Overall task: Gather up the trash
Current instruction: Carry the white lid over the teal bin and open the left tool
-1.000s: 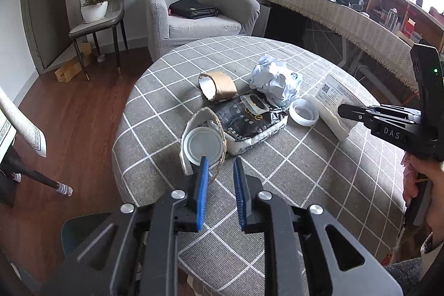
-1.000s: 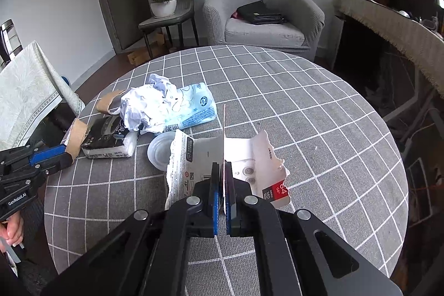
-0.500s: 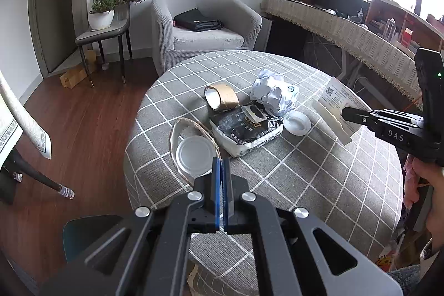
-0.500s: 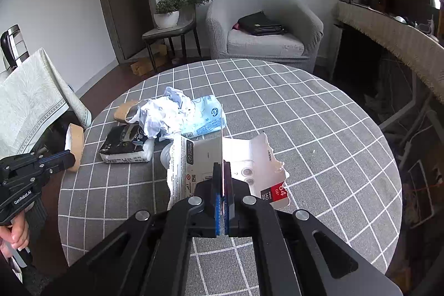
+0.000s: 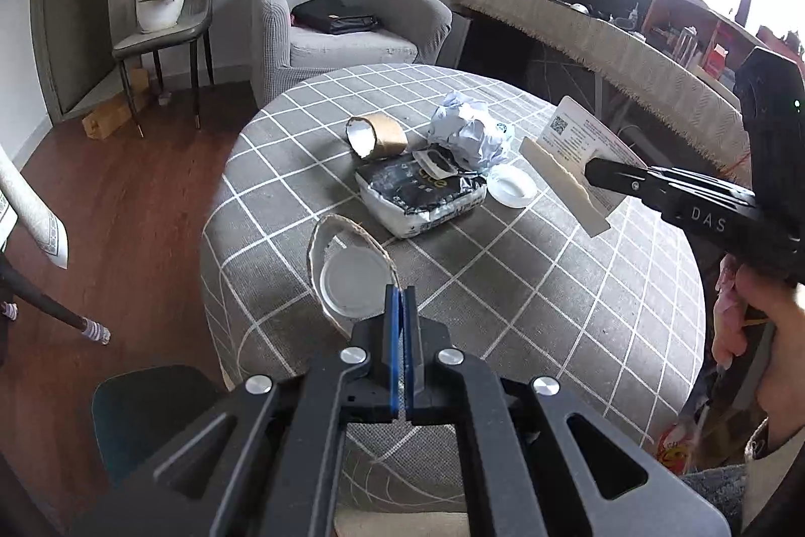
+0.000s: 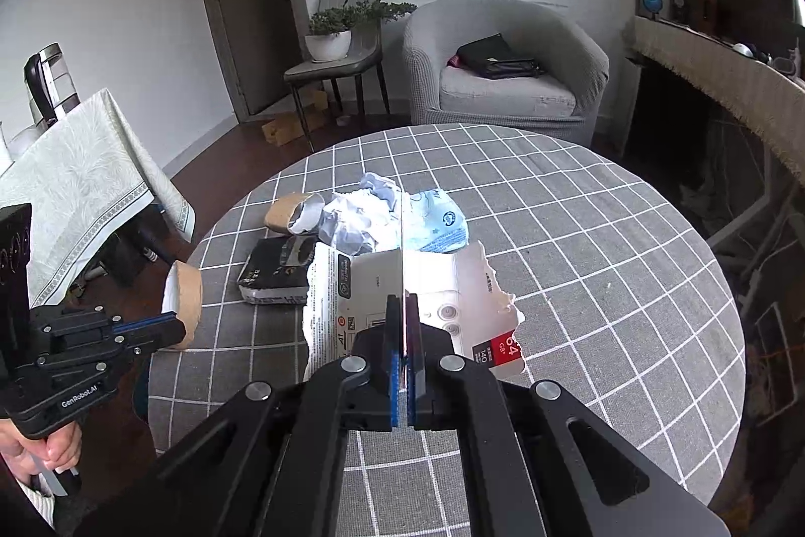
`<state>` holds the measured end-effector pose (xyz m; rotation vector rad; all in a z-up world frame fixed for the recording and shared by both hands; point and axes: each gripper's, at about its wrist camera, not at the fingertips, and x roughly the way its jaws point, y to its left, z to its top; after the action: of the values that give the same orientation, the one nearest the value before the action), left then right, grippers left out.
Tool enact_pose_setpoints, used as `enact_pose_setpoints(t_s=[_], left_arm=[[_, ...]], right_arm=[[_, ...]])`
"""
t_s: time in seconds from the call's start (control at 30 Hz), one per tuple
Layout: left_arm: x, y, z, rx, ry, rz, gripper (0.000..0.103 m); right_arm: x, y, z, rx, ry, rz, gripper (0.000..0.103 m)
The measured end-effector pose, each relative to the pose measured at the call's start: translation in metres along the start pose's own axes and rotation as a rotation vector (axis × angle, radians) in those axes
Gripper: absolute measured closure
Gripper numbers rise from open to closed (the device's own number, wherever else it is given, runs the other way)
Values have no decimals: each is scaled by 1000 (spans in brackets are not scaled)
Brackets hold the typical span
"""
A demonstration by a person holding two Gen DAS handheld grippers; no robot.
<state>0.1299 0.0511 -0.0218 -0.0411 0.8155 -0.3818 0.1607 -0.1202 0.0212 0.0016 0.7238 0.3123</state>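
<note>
A: Item one, the left gripper [image 5: 401, 300]?

B: Its blue pads are pinching the rim of a squashed paper cup [image 5: 349, 273]; the cup is being held over the near-left edge of the round table [image 5: 528, 300]; its open mouth and white inner base are facing up toward the camera; its long axis is running away from the pads toward the table's middle.

A: Item two, the right gripper [image 6: 402, 310]?

B: Its pads are clenching a torn white packaging card [image 6: 443, 295]; the card is standing on edge, raised above the checked cloth; its long axis is lying crosswise to the fingers; the red corner printed 64 GB is pointing to the right; in the left wrist view the same card [image 5: 578, 154] is tilting up from the fingertips, QR code uppermost.

A: Stock lying on the table?

B: One second paper cup [image 5: 377, 136], lying on its side, mouth facing left; one black-and-white pouch [image 5: 420, 195], flat, long axis running left to right; one crumpled tissue pack [image 5: 470, 129] touching the pouch's far corner; one white lid [image 5: 513, 185] just beside the pouch on its right.

A: Totals?

B: Two cups, one card, one pouch, one tissue pack, one lid; two pieces in the grippers, four resting on the cloth.

A: Surroundings?

B: One grey armchair [image 6: 503, 69] beyond the table, carrying one black bag [image 6: 495, 56]; one chair bearing a potted plant [image 6: 332, 33] beside it.
</note>
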Motion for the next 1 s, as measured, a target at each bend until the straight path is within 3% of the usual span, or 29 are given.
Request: enact_pose_setpoints(t_s=[0.5,1.0], left_arm=[[-25,26,-8,-32,-30,5,101],[-48,98,-36,-100,0,94,101]], right_arm=[[11,36,8,-33,0,55,101],[33,124,20,-116,7,173,101]])
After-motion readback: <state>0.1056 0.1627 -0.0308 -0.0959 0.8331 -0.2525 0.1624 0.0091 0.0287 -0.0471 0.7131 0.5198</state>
